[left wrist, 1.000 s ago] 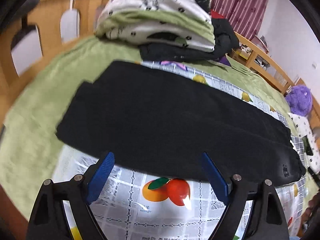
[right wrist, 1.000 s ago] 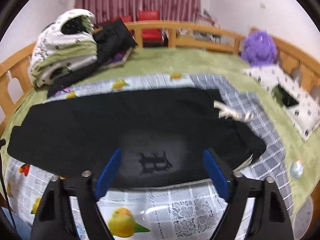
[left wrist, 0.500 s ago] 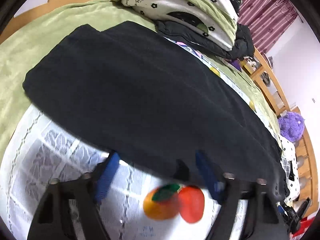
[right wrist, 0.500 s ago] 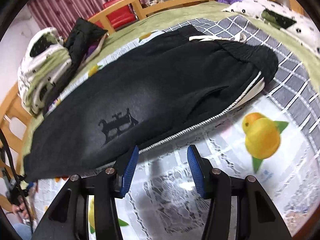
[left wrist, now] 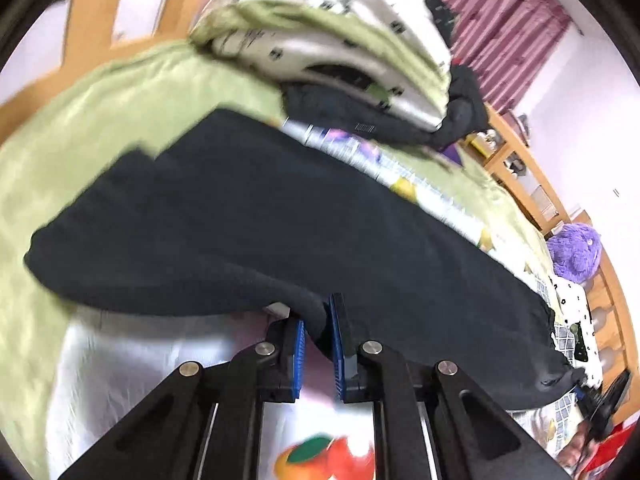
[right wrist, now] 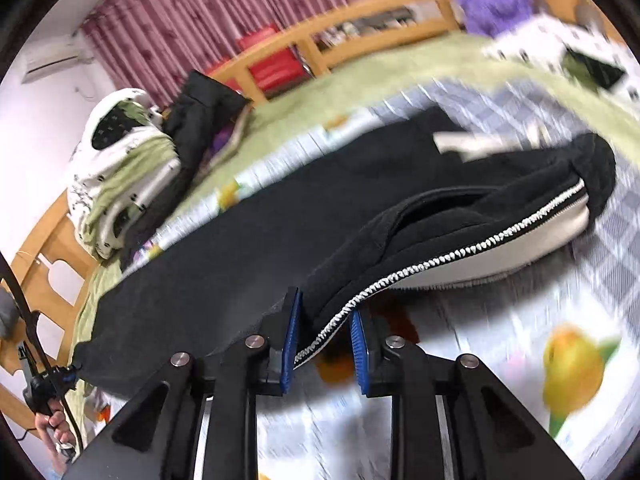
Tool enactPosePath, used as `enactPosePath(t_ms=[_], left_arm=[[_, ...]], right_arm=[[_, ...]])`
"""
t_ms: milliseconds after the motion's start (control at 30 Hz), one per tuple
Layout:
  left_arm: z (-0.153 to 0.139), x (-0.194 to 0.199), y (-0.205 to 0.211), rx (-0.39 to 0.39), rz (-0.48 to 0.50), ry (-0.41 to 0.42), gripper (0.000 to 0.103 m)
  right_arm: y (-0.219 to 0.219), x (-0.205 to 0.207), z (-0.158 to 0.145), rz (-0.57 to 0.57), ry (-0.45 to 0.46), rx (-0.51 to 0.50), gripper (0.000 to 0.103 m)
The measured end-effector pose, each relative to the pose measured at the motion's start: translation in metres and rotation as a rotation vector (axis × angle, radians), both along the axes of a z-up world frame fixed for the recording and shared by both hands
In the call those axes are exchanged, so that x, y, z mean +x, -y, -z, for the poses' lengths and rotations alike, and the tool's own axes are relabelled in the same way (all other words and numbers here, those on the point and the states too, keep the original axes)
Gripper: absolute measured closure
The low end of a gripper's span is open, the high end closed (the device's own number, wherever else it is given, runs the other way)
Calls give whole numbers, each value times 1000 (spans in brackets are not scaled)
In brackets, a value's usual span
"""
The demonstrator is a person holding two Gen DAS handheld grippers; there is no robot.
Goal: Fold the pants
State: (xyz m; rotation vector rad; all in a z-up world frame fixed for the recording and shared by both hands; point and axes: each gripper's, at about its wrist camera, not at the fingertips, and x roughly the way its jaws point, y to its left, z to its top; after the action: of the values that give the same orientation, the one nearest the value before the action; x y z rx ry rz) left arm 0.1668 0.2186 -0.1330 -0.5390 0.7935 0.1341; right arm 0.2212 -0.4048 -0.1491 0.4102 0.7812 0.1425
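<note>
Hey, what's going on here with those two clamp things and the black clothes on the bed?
A person is folding black pants on a bed, with a hand-held gripper in each hand. The left gripper is shut on the near edge along the leg. The right gripper has the near edge with the white stitched side seam between its fingers, up toward the waist. That edge is lifted off the fruit-print cloth, while the far side lies flat, so a lengthwise fold looks about to begin.

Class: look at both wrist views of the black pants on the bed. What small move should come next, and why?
Probably lift both grippers together and carry the near edge toward the far edge. The left gripper and the right gripper are each shut on the near edge of the black pants, which is already raised off the fruit-print sheet.
</note>
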Motion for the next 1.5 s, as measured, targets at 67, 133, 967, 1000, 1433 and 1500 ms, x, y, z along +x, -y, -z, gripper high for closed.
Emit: enactPosePath(t_ms=[67,133,967,1000,1433,1500], left_arm=[[-16,18,2,35,7,34,91],[-28,37,3,68,5,56,91],[-35,109,13,221,-48,43,26],[-33,99,10,217,-48,23,26],[51,60,-15,233,-111,-161,26],[53,72,-17,268,-118,-175,34]], right_arm=[[2,17,-14,-15,25,8,80],[2,41,-26,-28,50,11,80],[-27,118,0,-31,-31,-211,48],[-26,107,1,-37,-39,-211,48],[-11,13,50,-36,-155,-167,48],[-10,7,56,-25,-164,-172,48]])
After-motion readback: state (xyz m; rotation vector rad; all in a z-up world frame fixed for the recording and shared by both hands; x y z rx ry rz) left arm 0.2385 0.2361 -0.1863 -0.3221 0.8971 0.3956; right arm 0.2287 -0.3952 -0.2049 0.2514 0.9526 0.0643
